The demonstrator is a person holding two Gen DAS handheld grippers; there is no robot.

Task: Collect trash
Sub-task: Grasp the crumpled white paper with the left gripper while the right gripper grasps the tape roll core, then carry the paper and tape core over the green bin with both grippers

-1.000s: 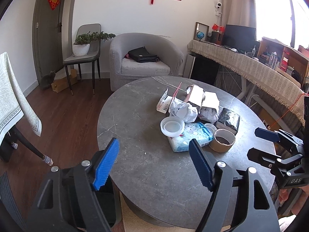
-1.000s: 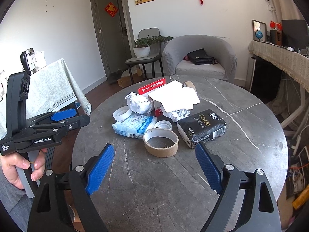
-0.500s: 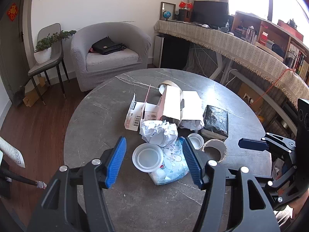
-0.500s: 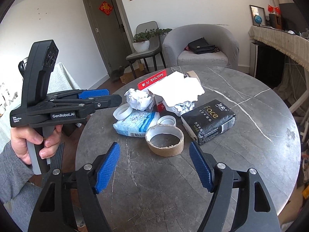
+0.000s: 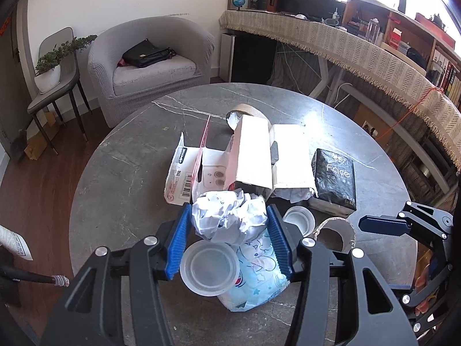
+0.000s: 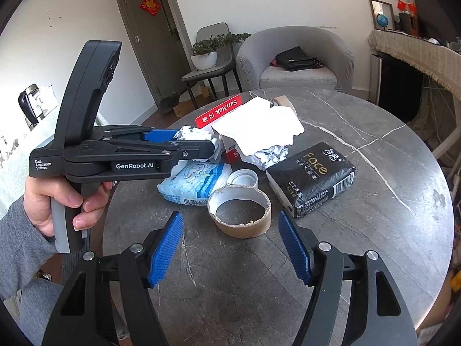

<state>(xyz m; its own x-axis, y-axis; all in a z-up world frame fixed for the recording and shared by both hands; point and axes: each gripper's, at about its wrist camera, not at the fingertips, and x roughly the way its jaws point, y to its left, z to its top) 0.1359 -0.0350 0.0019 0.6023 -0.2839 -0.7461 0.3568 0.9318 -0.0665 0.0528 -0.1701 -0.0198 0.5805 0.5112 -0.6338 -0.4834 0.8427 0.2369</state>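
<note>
Two blue pads of the left hand-held gripper (image 5: 229, 240) flank the crumpled paper ball (image 5: 229, 220), touching its sides, in the trash heap at the middle of the grey tabletop (image 5: 129, 173); a clear plastic lid (image 5: 209, 269) lies just below; the right hand-held gripper (image 6: 230, 249) hangs wide, empty, near the cardboard tape ring (image 6: 239, 212), beside the black tissue pack (image 6: 311, 178).

Round grey marble-veined table (image 6: 331, 259). Lying on it in one cluster: cardboard ring (image 6: 239, 213), white lid (image 6: 243, 178), black tissue pack (image 6: 311, 177), pale blue wipes pack (image 6: 196, 183), red-and-white box (image 6: 219, 112), torn white carton (image 5: 253, 155), crumpled paper (image 5: 229, 219), clear lid (image 5: 209, 268) resting partly on the wipes pack.
</note>
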